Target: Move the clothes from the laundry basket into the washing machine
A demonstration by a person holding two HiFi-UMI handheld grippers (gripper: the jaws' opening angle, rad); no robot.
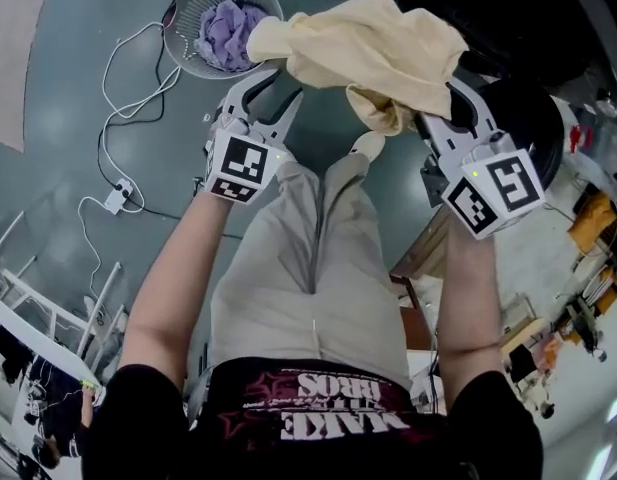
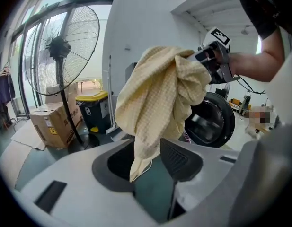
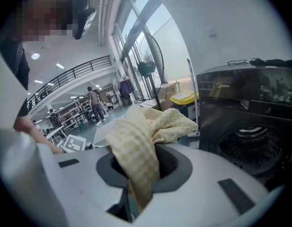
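So the pale yellow waffle-weave cloth is up in the air, strung between the two claws. The right claw has it for real: jaws nipped tight on a fat bunched fold, with the rest of the fabric spilling forward over its tips. The left claw is spread. A loose tail of the cloth just dangles down through the gap, and as far as I can see neither pad is pressing on it.

The dark front-loading washing machine sits just past the right claw's tips and off to its right, with the round opening facing this way. The round white mesh laundry basket is down on the floor beyond the left claw's tips, with a crumpled purple garment inside it.

Handling-wise this looks dead easy on weight: light, totally floppy, no stiffness at all, and the textured weave shouldn't be slippery. My guess is the one pinch on the right carries it fine. The annoying bit is the drape, since the hanging ends could catch on the door rim. I'd grab a thick gathered wad near the middle rather than a thin edge, so less of it trails.
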